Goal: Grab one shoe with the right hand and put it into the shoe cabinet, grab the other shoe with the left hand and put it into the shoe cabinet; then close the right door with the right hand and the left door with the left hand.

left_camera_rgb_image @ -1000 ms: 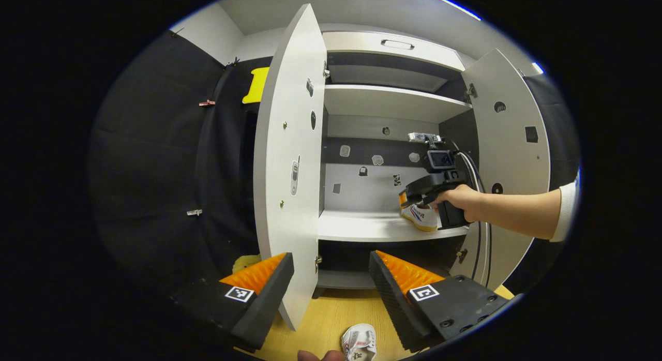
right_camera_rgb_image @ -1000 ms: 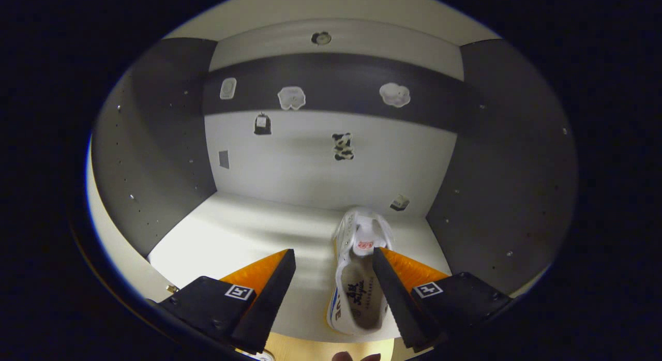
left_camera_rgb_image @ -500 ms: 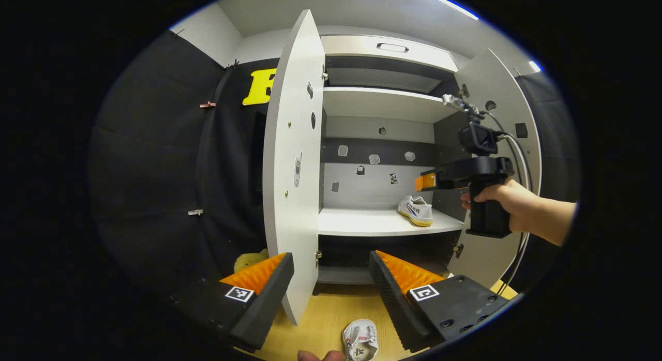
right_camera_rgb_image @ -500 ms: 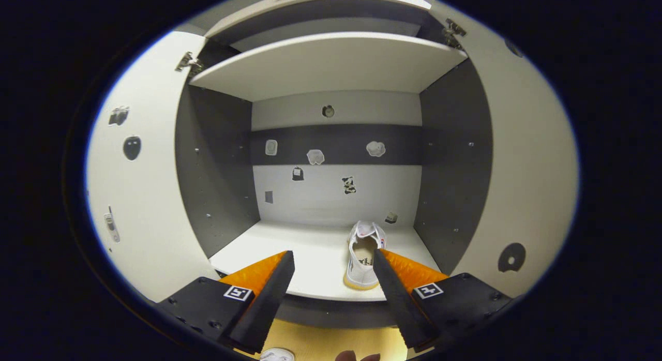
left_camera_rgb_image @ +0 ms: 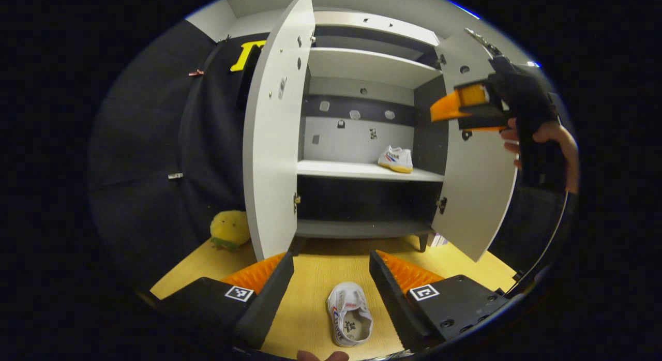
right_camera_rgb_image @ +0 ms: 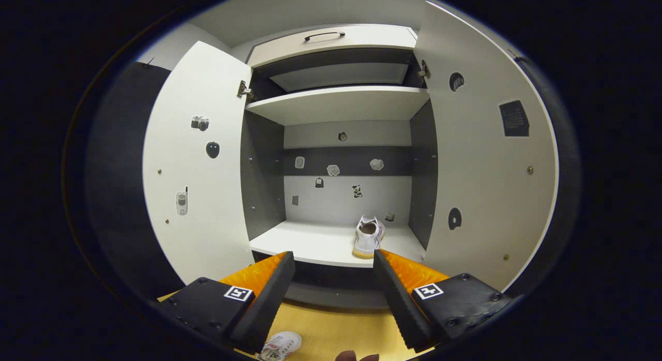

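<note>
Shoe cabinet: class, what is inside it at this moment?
Inside the shoe cabinet, one white shoe sits on the middle shelf, toward its right side. The top shelf looks bare from below; its upper surface is hidden. The bottom compartment is too dark to judge.

Both white cabinet doors, left [right_camera_rgb_image: 199, 169] and right [right_camera_rgb_image: 486, 164], stand swung wide, leaving the opening passable; the pale middle shelf [right_camera_rgb_image: 310, 244] lies bare toward nine o'clock; a white canvas shoe [right_camera_rgb_image: 369, 237] occupies its three o'clock corner beside the dark grey side wall [right_camera_rgb_image: 423, 180].

Floor shoe [right_camera_rgb_image: 279, 345] cut off by edge (toe hidden), stickers [right_camera_rgb_image: 333, 170] indistinct
</note>
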`<state>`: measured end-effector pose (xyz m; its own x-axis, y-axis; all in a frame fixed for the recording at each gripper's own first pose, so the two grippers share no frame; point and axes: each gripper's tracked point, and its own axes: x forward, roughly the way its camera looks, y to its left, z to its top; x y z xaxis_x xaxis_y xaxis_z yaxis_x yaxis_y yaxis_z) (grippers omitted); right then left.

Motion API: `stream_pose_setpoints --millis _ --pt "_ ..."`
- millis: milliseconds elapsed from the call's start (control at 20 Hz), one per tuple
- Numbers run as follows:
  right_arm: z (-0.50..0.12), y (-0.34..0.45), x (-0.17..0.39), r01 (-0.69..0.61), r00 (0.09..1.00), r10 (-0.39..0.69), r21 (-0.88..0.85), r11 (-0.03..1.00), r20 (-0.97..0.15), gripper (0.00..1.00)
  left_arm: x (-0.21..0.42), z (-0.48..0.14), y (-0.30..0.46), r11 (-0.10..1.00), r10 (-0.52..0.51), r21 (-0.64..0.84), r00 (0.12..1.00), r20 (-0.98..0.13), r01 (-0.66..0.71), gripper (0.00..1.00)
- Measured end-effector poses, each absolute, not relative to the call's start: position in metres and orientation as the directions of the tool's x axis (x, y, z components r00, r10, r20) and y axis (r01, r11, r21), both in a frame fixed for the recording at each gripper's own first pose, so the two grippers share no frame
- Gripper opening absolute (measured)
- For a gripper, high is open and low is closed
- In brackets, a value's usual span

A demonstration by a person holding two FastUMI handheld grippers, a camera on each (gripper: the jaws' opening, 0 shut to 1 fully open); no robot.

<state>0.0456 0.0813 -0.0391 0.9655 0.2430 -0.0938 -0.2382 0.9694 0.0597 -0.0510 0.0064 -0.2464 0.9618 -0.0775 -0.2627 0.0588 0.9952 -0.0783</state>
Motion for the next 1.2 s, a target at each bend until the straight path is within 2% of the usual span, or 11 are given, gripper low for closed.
stream_pose_setpoints --millis 400,500,650,900,1000,1100,1150,1200 --pt "-0.004 0.031 0.020 -0.163 0.986 0.165 0.066 0.984 -0.035 0.97 -0.049 -0.389 -0.013 0.990 -0.140 -0.070 0.863 -0.486 0.122 0.94" --pt "0.002 0.020 0.017 -0.147 0.989 0.149 0.050 0.988 -0.028 0.97 -0.045 -0.419 -0.016 0.990 -0.142 -0.064 0.839 -0.526 0.128 0.90" --pt "0.010 0.003 0.015 -0.115 0.993 0.115 0.020 0.993 -0.013 0.97 -0.032 -0.448 -0.017 0.990 -0.139 -0.049 0.813 -0.565 0.135 0.76" --pt "0.022 -0.013 0.017 -0.076 0.997 0.076 -0.004 0.997 0.010 0.97 -0.001 -0.468 -0.017 0.992 -0.124 -0.047 0.806 -0.578 0.119 0.64" --pt "0.024 -0.016 0.017 -0.069 0.997 0.069 -0.010 0.998 0.015 0.97 0.009 -0.469 -0.020 0.992 -0.118 -0.032 0.805 -0.582 0.122 0.55" --pt "0.026 -0.015 0.016 -0.069 0.997 0.069 -0.019 0.997 0.018 0.97 0.014 -0.470 -0.019 0.993 -0.082 0.022 0.803 -0.591 0.118 0.41" --pt "0.026 -0.016 0.015 -0.068 0.997 0.068 -0.024 0.997 0.019 0.97 0.015 -0.472 -0.013 0.992 -0.052 0.062 0.797 -0.602 0.112 0.30" --pt "0.028 -0.016 0.014 -0.067 0.997 0.068 -0.026 0.997 0.022 0.97 0.016 -0.473 -0.011 0.990 -0.034 0.089 0.789 -0.614 0.111 0.24"
